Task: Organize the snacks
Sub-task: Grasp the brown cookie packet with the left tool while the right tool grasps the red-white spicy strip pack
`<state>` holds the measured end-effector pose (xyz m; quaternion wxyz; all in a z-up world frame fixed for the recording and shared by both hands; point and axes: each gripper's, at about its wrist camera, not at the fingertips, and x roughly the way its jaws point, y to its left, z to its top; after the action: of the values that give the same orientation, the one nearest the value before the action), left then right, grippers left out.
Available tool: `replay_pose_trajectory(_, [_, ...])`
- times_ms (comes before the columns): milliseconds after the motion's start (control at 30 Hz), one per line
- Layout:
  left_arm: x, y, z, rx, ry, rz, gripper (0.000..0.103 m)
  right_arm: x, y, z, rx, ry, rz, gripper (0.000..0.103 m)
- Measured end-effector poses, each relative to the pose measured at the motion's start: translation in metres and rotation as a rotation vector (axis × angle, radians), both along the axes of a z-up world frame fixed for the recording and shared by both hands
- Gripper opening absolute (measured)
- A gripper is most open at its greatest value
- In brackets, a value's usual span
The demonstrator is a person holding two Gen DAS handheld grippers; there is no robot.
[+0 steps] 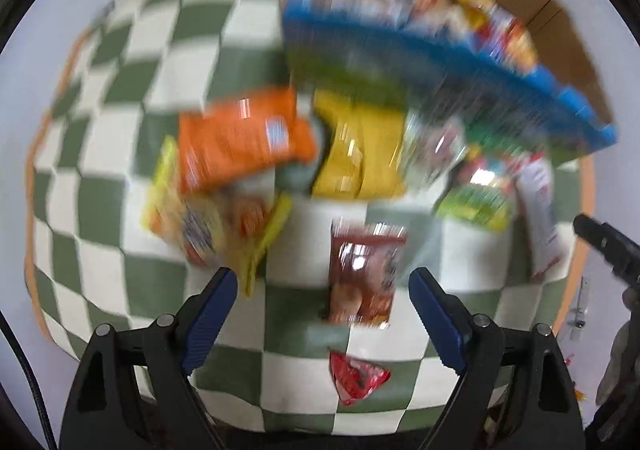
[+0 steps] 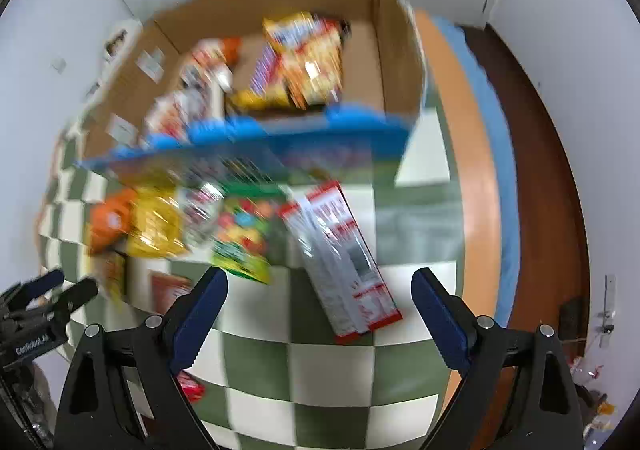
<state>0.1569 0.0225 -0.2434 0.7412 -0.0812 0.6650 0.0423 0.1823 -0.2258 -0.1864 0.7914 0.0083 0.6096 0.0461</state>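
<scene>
Both views are motion-blurred. A cardboard box (image 1: pixel 568 38) with a blue printed front wall (image 2: pixel 280 138) holds several snack packs. More snacks lie before it on the green-and-white checked cloth: an orange bag (image 1: pixel 240 138), a yellow bag (image 1: pixel 360 150), a brown-red pack (image 1: pixel 366 278), a small red pack (image 1: pixel 356 378), a green pack (image 2: pixel 240 242) and a red-and-white carton (image 2: pixel 344 258). My left gripper (image 1: pixel 324 314) is open and empty, with the brown-red pack lying between its fingers. My right gripper (image 2: pixel 320 314) is open and empty above the carton's near end.
The checked cloth (image 1: pixel 100 210) covers a table with an orange rim (image 2: pixel 476 170). White walls surround it and a brown floor (image 2: pixel 552 210) lies to the right. The left gripper also shows at the right wrist view's left edge (image 2: pixel 48 302).
</scene>
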Motion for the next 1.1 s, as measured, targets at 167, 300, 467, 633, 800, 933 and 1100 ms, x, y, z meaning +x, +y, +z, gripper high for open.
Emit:
replay_pose_trajectory(167, [0.003,-0.017,-0.047,-0.020,0.090,0.002,0.088,0.011,-0.011,-0.053,-0.023,0.073,-0.005,0.095])
replay_pose_trajectory(300, [0.014,-0.035,-0.070,-0.013,0.125,-0.018,0.088,0.022,-0.007,-0.081,-0.060,0.094,0.030,0.095])
replay_pose_trajectory(467, [0.022,-0.044,-0.083,0.012,0.123,-0.015,0.083,0.022,0.001,-0.099,-0.108,0.099,0.077,0.081])
replay_pose_trajectory(633, [0.020,-0.046,-0.082,-0.004,0.107,-0.008,0.059,-0.011,-0.002,-0.095,0.015,0.177,0.032,0.063])
replay_pose_trajectory(800, [0.009,-0.035,-0.089,-0.051,0.111,0.013,0.058,-0.038,-0.005,-0.101,0.193,0.299,-0.038,0.069])
replay_pose_trajectory(933, [0.007,-0.033,-0.092,-0.057,0.109,0.003,0.058,-0.030,-0.016,-0.102,0.190,0.248,-0.144,0.070])
replay_pose_trajectory(1100, [0.004,-0.037,-0.089,-0.041,0.075,-0.021,0.053,-0.009,-0.003,-0.102,0.074,0.173,-0.163,0.070])
